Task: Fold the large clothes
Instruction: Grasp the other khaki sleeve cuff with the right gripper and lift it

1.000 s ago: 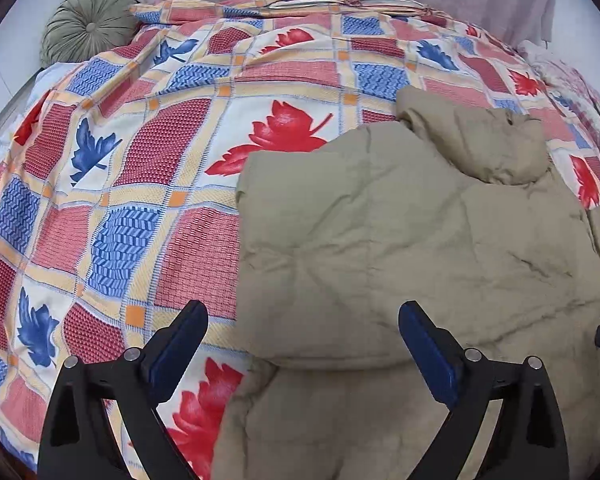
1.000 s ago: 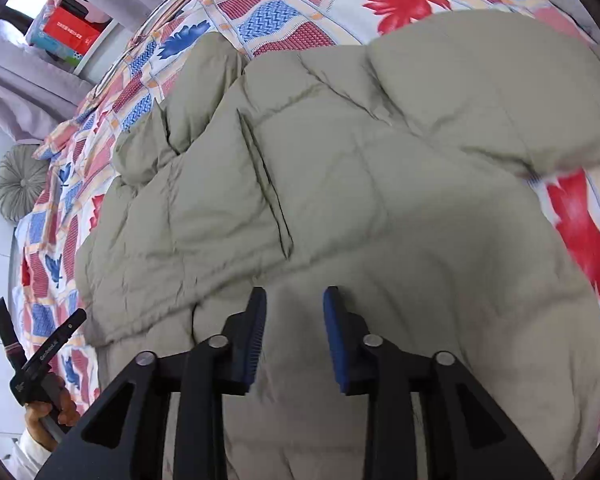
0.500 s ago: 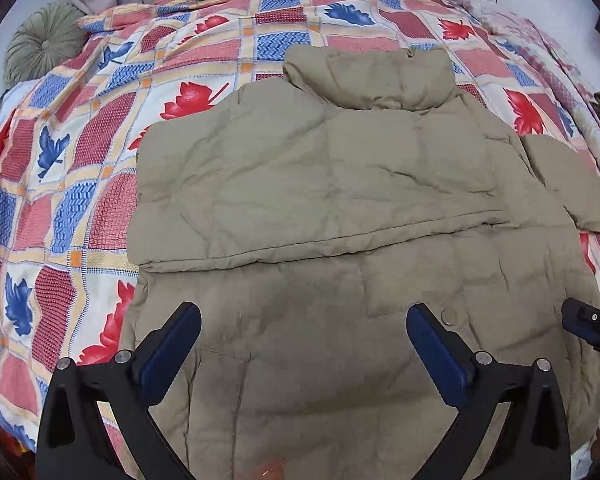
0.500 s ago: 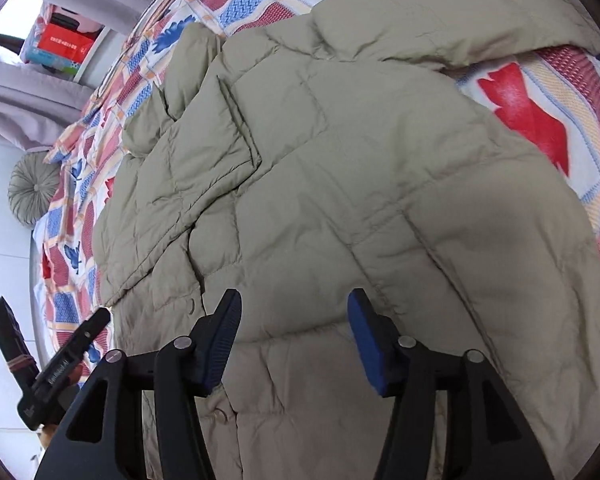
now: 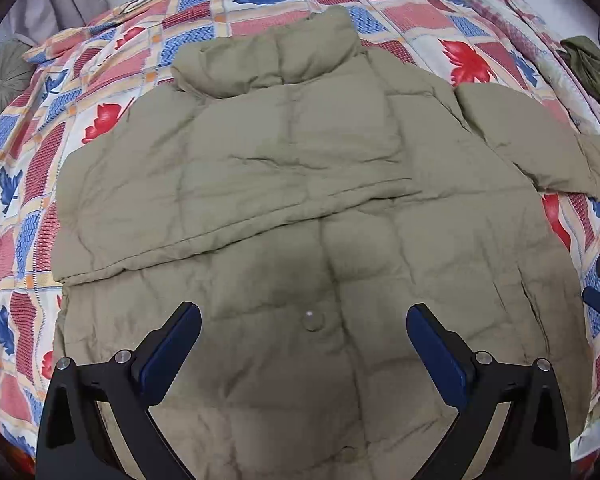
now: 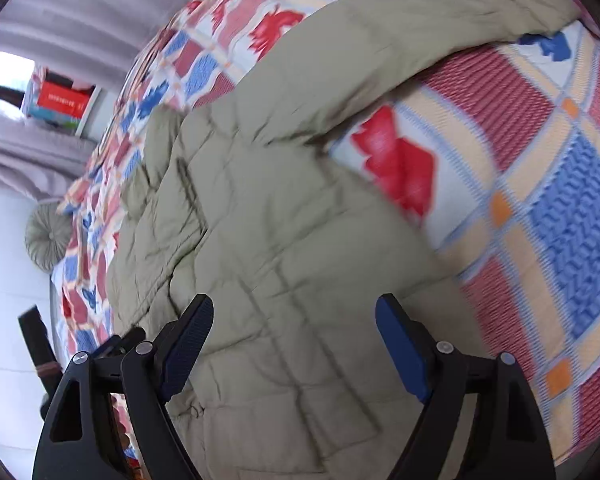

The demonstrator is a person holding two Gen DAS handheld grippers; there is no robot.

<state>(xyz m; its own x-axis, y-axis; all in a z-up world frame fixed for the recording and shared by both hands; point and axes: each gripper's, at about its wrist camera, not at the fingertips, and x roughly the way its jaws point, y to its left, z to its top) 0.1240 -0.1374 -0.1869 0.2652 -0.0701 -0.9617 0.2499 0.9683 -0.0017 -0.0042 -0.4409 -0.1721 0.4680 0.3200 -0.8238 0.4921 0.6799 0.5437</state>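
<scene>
Garment: a khaki quilted puffer jacket [image 5: 300, 184] lies flat on a bed under a patchwork bedspread of red and blue leaves [image 5: 28, 184], collar [image 5: 268, 60] at 12 o'clock, hem toward 6 o'clock in the left wrist view.
Long axis: collar to hem, running 12 to 6 through the left tongs.
Folded part: one sleeve lies across the chest, its lower edge slanting from 9 o'clock up toward 3 o'clock.
Loose part: the other sleeve [image 5: 532, 144] sticks out at 2 o'clock, resting on the bedspread.
Left gripper [image 5: 304, 356]: spread wide, nothing between the pads, hanging above the lower body near a round snap [image 5: 311, 316].
Right gripper [image 6: 294, 348]: jaws opening, nothing pinched, above the jacket's right side; the picture is smeared.
Nearer hand: the right one, judging by the loose sleeve arching from 12 toward 2 o'clock of its tongs.
Material: puffy, stitched in squares, matte, softly creased; likely springy and thick at a fold.
Surroundings: a round pleated grey-green cushion [image 5: 2, 76] at 10 o'clock; dark green cloth [image 5: 592, 64] at 2 o'clock.
</scene>
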